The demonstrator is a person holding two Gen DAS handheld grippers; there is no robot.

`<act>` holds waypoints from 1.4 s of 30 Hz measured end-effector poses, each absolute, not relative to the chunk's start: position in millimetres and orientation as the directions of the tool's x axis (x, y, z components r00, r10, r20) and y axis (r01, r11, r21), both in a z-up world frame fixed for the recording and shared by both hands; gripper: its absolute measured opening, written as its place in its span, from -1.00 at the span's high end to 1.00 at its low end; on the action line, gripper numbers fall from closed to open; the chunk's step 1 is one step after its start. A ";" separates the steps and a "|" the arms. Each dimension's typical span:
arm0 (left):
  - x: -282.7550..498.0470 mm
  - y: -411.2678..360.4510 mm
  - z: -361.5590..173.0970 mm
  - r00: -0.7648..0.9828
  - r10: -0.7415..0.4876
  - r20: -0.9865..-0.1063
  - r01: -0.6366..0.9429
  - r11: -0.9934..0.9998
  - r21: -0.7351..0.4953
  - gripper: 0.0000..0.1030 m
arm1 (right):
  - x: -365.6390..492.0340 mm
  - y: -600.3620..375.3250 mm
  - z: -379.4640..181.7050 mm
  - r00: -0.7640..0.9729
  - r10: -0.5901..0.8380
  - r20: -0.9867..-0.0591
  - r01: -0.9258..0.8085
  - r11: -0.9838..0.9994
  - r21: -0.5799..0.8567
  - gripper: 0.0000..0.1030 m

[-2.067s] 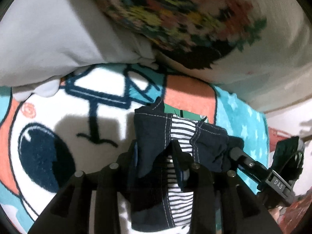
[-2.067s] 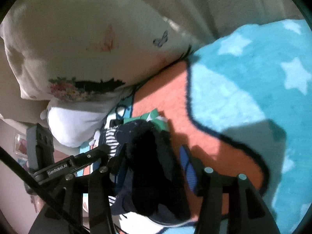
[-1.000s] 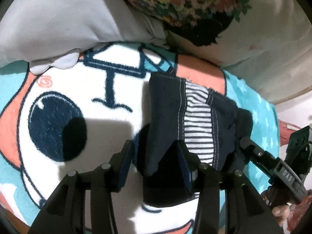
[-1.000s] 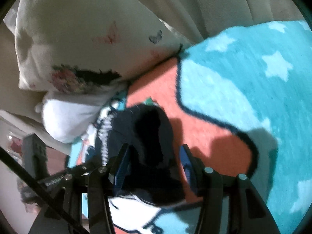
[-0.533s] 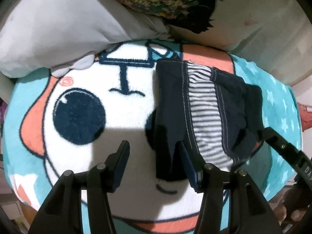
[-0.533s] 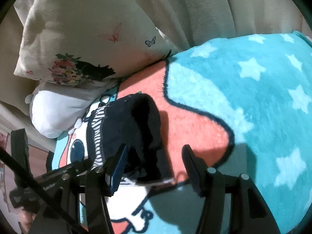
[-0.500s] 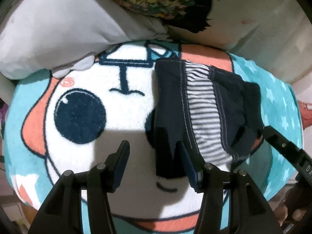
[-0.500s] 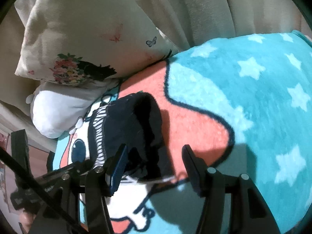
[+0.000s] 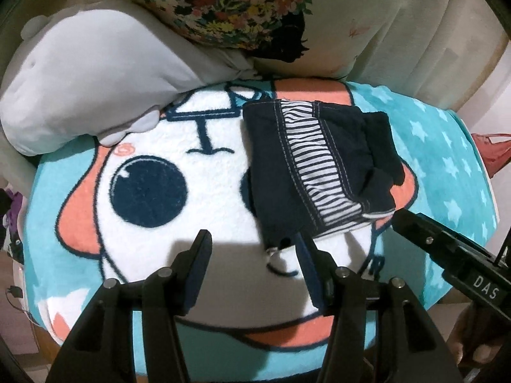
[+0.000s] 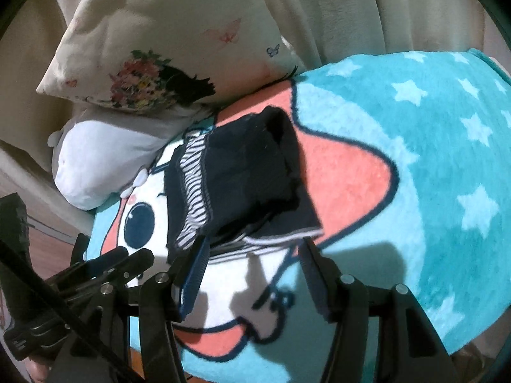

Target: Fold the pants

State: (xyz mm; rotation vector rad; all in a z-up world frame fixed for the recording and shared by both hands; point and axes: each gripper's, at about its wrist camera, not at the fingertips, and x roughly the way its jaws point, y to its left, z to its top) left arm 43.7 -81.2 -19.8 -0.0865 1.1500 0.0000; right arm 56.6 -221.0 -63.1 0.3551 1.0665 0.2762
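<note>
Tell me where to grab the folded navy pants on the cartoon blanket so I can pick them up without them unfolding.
Probably the near edge of the folded pants, coming from the open grippers' side. The stacked layers end there, slightly lifted off the blanket, so one finger could slide underneath and pinch the whole stack. The far edge lies close to the floral pillow.

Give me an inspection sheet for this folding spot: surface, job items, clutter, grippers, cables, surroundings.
Surface: teal star-print cartoon fleece blanket, pants lying on it.
Job's things: navy pants with striped panel, folded into a compact bundle.
Clutter: grey plush pillow and cream floral-print pillow at the blanket's far edge.
Grippers: left hand-held gripper open, jaws just opened, nothing between them; right hand-held gripper open, clear of the pants.
Cables: thin wire at the left edge, unclear.
Surroundings: cream upholstered backrest.
</note>
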 end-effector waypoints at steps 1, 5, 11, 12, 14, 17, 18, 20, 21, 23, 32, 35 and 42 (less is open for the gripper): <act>40.2 -78.2 -18.4 0.412 -0.045 -0.910 -0.044 0.997 -0.069 -0.04 | 55.1 -218.9 -63.1 0.457 0.386 -0.801 -0.048 0.910 0.411 -0.23; 31.7 -68.9 -16.5 0.418 -0.042 -0.908 -0.041 0.997 -0.065 -0.04 | 46.6 -207.6 -64.0 0.453 0.383 -0.805 -0.046 0.912 0.408 -0.23; 25.0 -54.0 -15.9 0.418 -0.041 -0.907 -0.047 0.997 -0.066 -0.04 | 40.2 -191.7 -65.8 0.446 0.375 -0.813 -0.045 0.916 0.398 -0.24; 25.0 -52.4 -15.8 0.418 -0.040 -0.907 -0.049 0.997 -0.067 -0.04 | 40.0 -189.8 -65.6 0.446 0.374 -0.813 -0.045 0.917 0.396 -0.24; 25.6 -49.9 -16.2 0.419 -0.041 -0.907 -0.051 0.996 -0.068 -0.05 | 40.2 -186.2 -65.4 0.445 0.373 -0.814 -0.049 0.918 0.394 -0.25; 27.8 -48.8 -18.1 0.415 -0.044 -0.909 -0.052 0.996 -0.072 -0.05 | 41.8 -183.4 -66.9 0.442 0.368 -0.818 -0.045 0.920 0.390 -0.27; 28.9 -49.1 -18.9 0.413 -0.045 -0.910 -0.051 0.996 -0.073 -0.05 | 42.8 -183.4 -67.8 0.439 0.368 -0.820 -0.043 0.920 0.390 -0.27; 31.1 -50.4 -20.6 0.408 -0.046 -0.912 -0.052 0.996 -0.073 -0.05 | 44.6 -184.4 -69.5 0.435 0.366 -0.823 -0.036 0.920 0.390 -0.27; 32.5 -51.2 -21.2 0.407 -0.045 -0.912 -0.051 0.996 -0.072 -0.05 | 46.7 -186.1 -70.6 0.433 0.365 -0.824 -0.031 0.920 0.392 -0.27; 35.5 -52.5 -22.2 0.406 -0.044 -0.913 -0.051 0.996 -0.070 -0.05 | 49.6 -188.2 -71.6 0.431 0.365 -0.825 -0.026 0.919 0.393 -0.27; 51.9 -63.4 -30.9 0.380 -0.041 -0.924 -0.064 0.995 -0.071 -0.05 | 66.3 -202.0 -76.4 0.418 0.367 -0.831 -0.023 0.919 0.394 -0.28; 57.1 -68.9 -34.6 0.369 -0.043 -0.928 -0.071 0.995 -0.075 -0.05 | 72.1 -212.5 -80.2 0.410 0.366 -0.835 -0.013 0.918 0.396 -0.28; 74.0 -68.9 -41.7 0.354 -0.108 -0.929 -0.108 0.982 -0.155 -0.06 | 83.0 -242.7 -73.6 0.462 0.398 -0.793 -0.003 0.894 0.447 -0.28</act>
